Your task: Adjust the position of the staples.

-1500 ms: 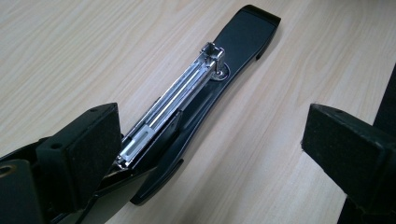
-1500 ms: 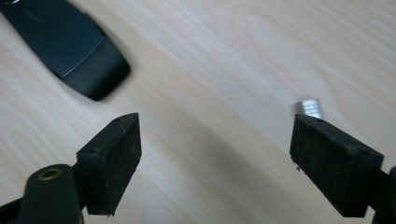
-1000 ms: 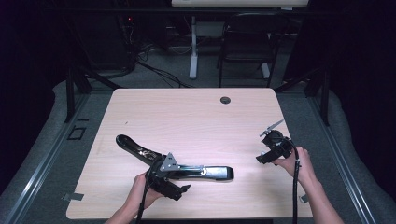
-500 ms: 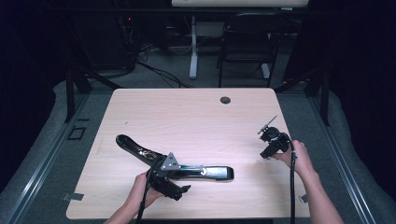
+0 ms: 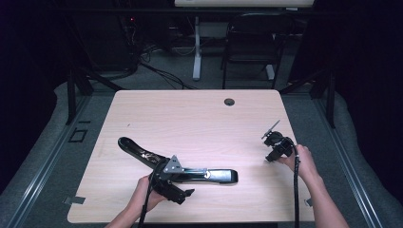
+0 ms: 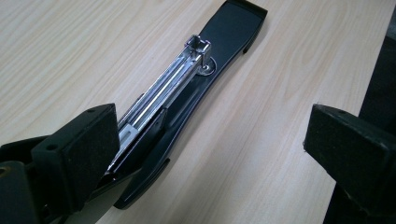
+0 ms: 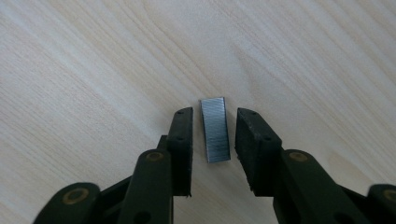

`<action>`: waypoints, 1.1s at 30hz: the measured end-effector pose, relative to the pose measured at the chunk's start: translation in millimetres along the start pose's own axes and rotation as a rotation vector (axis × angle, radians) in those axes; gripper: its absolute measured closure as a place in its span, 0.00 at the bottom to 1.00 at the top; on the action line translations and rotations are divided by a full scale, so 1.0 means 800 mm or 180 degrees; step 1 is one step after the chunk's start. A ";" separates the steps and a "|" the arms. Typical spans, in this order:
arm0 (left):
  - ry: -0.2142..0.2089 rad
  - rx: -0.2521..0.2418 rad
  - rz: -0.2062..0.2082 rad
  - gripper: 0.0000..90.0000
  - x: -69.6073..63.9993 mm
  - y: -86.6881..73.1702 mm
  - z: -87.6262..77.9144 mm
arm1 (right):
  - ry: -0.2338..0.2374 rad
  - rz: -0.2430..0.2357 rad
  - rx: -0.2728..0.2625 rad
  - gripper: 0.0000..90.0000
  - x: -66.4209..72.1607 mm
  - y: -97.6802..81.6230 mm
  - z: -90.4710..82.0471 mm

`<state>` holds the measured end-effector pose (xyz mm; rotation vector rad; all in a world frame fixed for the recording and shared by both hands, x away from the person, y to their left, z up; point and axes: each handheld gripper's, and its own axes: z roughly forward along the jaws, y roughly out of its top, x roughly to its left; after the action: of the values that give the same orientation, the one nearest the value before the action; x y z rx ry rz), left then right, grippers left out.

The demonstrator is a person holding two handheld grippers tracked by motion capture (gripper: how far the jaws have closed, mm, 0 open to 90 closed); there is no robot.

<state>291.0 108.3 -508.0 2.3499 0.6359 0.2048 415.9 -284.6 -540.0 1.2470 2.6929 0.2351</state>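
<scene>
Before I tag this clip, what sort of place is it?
Probably a lab or office recording station: a wooden desk with an opened stapler, cables on the floor and a chair behind.

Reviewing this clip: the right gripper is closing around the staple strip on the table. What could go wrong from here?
The staple strip lies flat between the right gripper jaws, which have just been closing with a gap on both sides; the thin strip could slip out or break apart when pinched. The opened stapler sits unclamped beside the left gripper and could shift during loading.
</scene>
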 end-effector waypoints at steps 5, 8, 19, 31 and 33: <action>0.0004 0.0019 0.0000 0.05 0.000 0.000 0.000 | -0.0055 -0.0011 0.0008 0.86 0.003 0.000 0.001; 0.0006 0.0032 0.0004 0.05 0.000 0.000 0.000 | -0.0054 0.0014 0.0026 0.86 0.002 0.000 0.001; 0.0026 0.0016 0.0005 0.05 0.000 0.000 -0.002 | -0.0019 0.0090 -0.0019 0.86 0.005 0.000 -0.013; 0.0067 -0.0010 0.0001 0.06 0.000 0.000 -0.004 | 0.0148 -0.0037 -0.0089 0.86 0.041 0.008 -0.038; 0.0066 -0.0009 0.0001 0.06 0.000 0.000 -0.004 | 0.0175 -0.0057 -0.0086 0.86 0.048 0.008 -0.040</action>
<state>289.8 110.1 -505.4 2.3478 0.6450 0.2304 389.4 -253.4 -510.9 1.2257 2.7361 0.3068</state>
